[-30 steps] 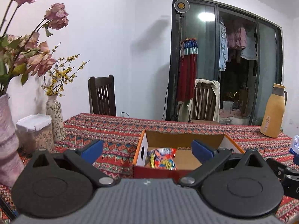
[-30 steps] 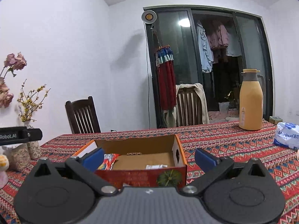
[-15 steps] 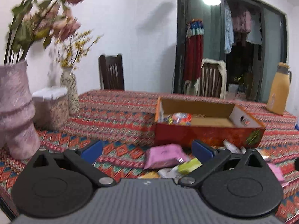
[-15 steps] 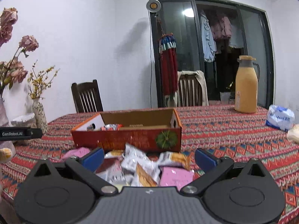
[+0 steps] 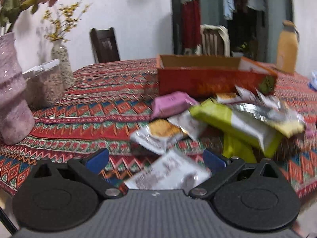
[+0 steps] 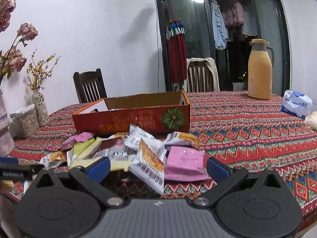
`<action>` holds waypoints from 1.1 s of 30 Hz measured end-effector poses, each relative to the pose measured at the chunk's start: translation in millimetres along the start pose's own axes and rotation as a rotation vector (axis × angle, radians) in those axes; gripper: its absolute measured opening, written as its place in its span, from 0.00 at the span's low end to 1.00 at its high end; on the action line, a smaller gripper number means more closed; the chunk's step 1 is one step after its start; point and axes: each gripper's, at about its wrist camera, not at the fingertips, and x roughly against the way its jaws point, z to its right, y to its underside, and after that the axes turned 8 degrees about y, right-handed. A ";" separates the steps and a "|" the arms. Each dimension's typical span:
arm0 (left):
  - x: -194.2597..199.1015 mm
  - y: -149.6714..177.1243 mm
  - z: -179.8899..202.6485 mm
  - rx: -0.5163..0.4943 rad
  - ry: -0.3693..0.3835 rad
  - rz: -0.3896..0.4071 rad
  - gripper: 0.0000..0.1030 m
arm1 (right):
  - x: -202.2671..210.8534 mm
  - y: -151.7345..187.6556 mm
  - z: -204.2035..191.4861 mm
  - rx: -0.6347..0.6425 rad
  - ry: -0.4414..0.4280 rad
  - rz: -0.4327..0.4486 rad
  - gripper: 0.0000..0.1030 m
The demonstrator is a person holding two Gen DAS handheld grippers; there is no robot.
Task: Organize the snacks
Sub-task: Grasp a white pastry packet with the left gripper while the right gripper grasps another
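Covering the table, a patterned red cloth (image 6: 247,130) carries everything. A long red cardboard box (image 6: 130,120) stands open-topped at its middle. Just in front lies a loose pile of snack packets (image 6: 138,150). The right gripper (image 6: 158,167) hangs fingers apart over a pink packet (image 6: 184,163); the left gripper (image 5: 156,159) gapes over a white packet (image 5: 168,173), gripping nothing.

Left wrist view is smeared with motion blur: the snack packets (image 5: 233,123) read as streaks, their print unreadable. The white packet (image 5: 168,173) nearest runs under the gripper body. From the right wrist view, the box (image 6: 130,119) wall hides its contents, and the pink vase (image 6: 5,130) is cut off at left.
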 end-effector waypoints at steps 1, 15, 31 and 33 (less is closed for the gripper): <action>-0.3 4.5 1.6 -0.017 -0.001 -0.005 1.00 | 0.6 1.9 1.0 -0.001 0.000 -0.004 1.00; -12.1 25.7 0.0 -0.004 0.133 0.002 0.77 | -1.8 14.6 0.9 0.002 -0.012 -0.047 1.00; 8.4 26.3 10.7 0.018 0.123 0.089 0.43 | -3.7 20.1 3.8 -0.010 -0.010 -0.046 1.00; 11.3 24.6 10.3 0.021 0.121 0.100 0.43 | -3.4 20.2 2.7 -0.004 -0.012 -0.033 0.97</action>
